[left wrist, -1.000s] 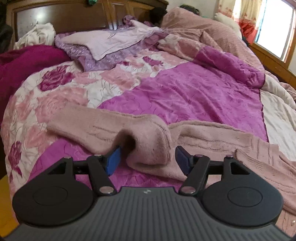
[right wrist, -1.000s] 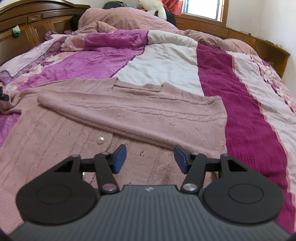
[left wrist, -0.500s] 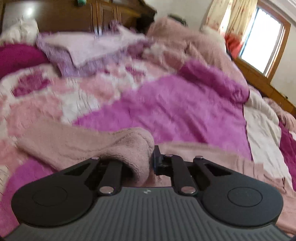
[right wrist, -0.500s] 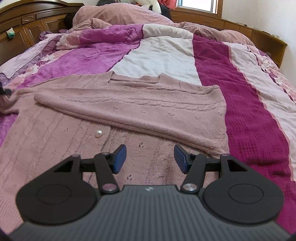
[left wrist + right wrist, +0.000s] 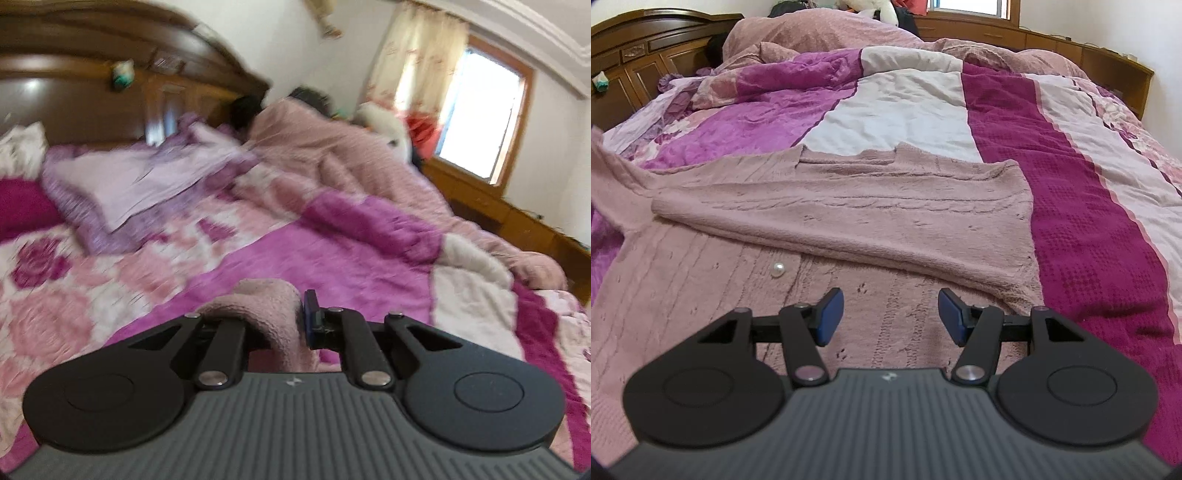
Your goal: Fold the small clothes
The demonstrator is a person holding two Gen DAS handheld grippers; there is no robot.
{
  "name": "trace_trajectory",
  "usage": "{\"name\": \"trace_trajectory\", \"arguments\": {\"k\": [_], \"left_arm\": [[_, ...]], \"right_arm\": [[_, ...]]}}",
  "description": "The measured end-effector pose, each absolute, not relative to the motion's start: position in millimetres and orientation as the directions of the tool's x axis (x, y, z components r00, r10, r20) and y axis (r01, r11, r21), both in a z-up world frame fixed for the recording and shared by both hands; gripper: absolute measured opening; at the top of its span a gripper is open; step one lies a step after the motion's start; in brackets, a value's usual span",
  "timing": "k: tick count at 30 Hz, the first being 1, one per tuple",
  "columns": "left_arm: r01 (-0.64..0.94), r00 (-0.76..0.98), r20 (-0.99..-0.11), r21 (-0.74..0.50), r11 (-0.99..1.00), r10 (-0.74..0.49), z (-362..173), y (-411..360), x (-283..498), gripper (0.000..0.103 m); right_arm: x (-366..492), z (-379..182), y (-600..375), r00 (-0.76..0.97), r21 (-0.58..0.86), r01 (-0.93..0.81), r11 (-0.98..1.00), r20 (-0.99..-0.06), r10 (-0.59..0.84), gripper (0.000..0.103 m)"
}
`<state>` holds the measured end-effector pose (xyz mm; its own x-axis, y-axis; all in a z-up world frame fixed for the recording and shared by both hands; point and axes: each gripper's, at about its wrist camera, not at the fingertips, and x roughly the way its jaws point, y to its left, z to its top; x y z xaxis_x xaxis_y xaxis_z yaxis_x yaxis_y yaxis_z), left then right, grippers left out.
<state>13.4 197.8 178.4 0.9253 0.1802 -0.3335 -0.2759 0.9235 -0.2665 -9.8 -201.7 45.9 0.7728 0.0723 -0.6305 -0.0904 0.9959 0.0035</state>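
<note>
The left gripper (image 5: 295, 317) is clamped on a bunched fold of the pink sweater's sleeve (image 5: 266, 302), which humps up between the jaws and drapes back toward the camera, above the quilt (image 5: 332, 254). The right gripper (image 5: 890, 317) hangs with jaws apart, nothing between them; the sweater (image 5: 849, 221) lies flat directly beneath and ahead, a pearl button (image 5: 777, 269) ahead-left of its left jaw.

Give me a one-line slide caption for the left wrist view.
Left hand-held gripper shut on a pink sweater sleeve, raised above the purple-and-pink quilt.
</note>
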Motion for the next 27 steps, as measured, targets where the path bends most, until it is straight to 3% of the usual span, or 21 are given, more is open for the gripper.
{"name": "trace_trajectory", "arguments": {"k": [6, 10, 17, 27], "left_arm": [[-0.115, 0.967, -0.245, -0.178, 0.977, 0.069, 206, 123, 15, 0.012], [-0.021, 0.968, -0.25, -0.143, 0.99, -0.016, 205, 71, 23, 0.012], [0.078, 0.93, -0.349, -0.124, 0.989, -0.117, 161, -7, 56, 0.012], [0.22, 0.765, -0.601, -0.097, 0.971, -0.234, 68, -76, 90, 0.013]], "right_arm": [[-10, 48, -207, 0.78, 0.02, -0.073, 0.997, -0.622, 0.07, 0.059], [-11, 51, -213, 0.789, 0.035, -0.058, 0.998, -0.611, 0.067, 0.059], [-14, 52, -225, 0.798, 0.059, -0.027, 0.998, -0.601, 0.057, 0.059], [-14, 45, -240, 0.79, 0.091, 0.008, 0.996, -0.611, 0.049, 0.059]]}}
